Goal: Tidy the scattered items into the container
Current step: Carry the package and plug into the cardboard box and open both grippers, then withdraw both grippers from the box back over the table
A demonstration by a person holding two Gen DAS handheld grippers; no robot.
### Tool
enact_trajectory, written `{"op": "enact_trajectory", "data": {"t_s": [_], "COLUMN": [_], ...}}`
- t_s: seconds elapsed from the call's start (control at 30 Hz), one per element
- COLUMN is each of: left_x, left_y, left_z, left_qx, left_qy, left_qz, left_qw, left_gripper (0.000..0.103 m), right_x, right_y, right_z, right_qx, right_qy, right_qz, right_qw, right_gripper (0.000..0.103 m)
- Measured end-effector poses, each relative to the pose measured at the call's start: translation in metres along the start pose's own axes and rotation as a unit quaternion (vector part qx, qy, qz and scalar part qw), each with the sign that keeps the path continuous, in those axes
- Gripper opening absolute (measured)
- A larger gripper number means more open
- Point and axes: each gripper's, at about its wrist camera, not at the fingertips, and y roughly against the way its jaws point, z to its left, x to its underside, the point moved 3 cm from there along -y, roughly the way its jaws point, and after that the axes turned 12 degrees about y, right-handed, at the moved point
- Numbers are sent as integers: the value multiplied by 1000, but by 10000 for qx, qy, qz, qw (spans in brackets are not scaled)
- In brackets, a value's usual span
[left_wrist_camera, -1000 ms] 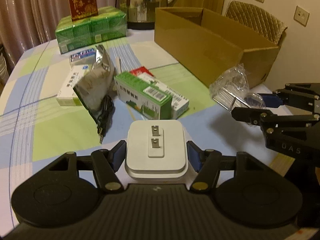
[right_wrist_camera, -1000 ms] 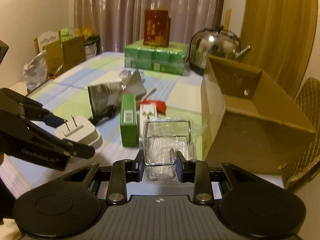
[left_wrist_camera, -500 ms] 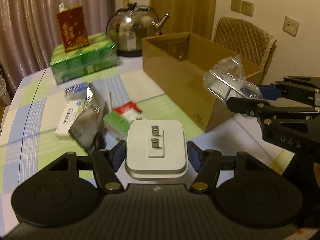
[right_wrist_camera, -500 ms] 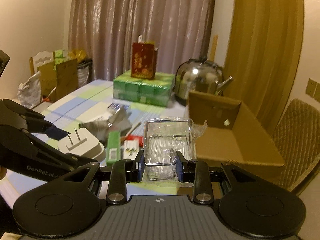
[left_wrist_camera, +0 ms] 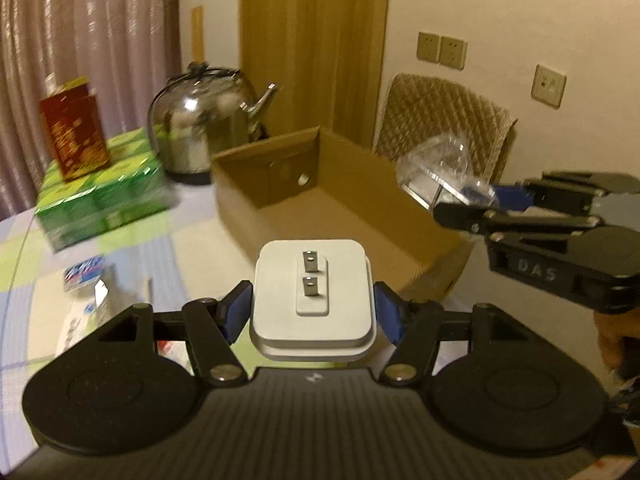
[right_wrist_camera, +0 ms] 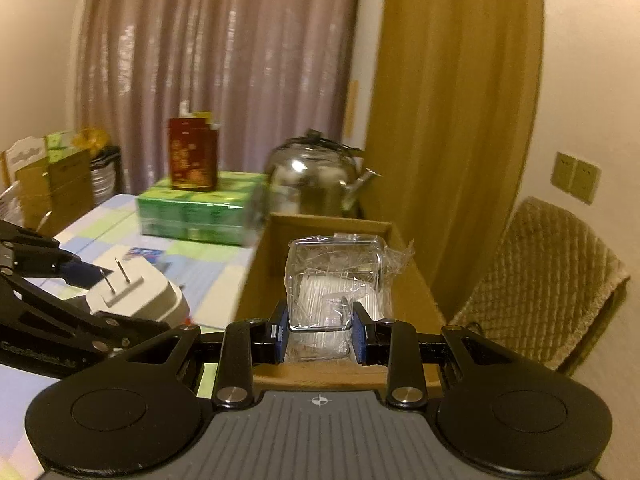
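Cardboard box ahead, both my claws loaded and neither load dropped in yet.

From my left claw (left_wrist_camera: pixel 313 312), the pads clamp the sides of a white plug adapter (left_wrist_camera: pixel 312 298), prongs up, held above the table (left_wrist_camera: pixel 192 240) just short of the cardboard box (left_wrist_camera: pixel 340 216); what I see of the box floor is bare, and a blue-and-white packet (left_wrist_camera: pixel 82 278) with other blurred items lies at the table's left edge, so I judge the tidying barely begun. My right claw (left_wrist_camera: pixel 486 200) holds a clear plastic packet (left_wrist_camera: pixel 440 172) over the box's right rim. From my right claw (right_wrist_camera: pixel 320 334), the pads are clenched on that clear plastic packet (right_wrist_camera: pixel 340 280), hanging above the near end of the open box (right_wrist_camera: pixel 416 276); the adapter (right_wrist_camera: pixel 136 292) rides at left, beside the box.
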Motion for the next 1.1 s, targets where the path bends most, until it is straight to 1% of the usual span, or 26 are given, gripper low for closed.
{"op": "enact_trajectory", "data": {"t_s": [0.2, 0.3, 0.47, 0.63, 0.83, 0.9, 1.1], "left_x": [-20, -24, -26, -25, -21, -19, -14], "left_y": [-42, -61, -85, -100, -107, -107, -87], "left_z": [-11, -17, -24, -27, -24, -23, -18], "left_qx": [124, 170, 248, 307, 282, 277, 187], "left_qy": [131, 70, 53, 10, 24, 34, -25], "left_qz": [45, 88, 120, 193, 221, 217, 70], "left_qw": [9998, 9998, 9996, 9993, 9994, 9994, 9998], "left_gripper": [60, 60, 60, 60, 60, 64, 66], "right_x": [6, 10, 15, 19, 23, 24, 27], "right_y": [-24, -33, -44, -53, -61, -63, -66], "right_z": [-37, -50, -63, -69, -71, -70, -64], "right_qx": [98, 109, 177, 202, 181, 153, 77], "right_qy": [-188, -301, -418, -463, -479, -476, -467], "right_qz": [118, 179, 252, 294, 360, 381, 427], "right_qw": [9997, 9993, 9987, 9983, 9980, 9980, 9980], "right_gripper": [28, 28, 28, 28, 28, 28, 28]}}
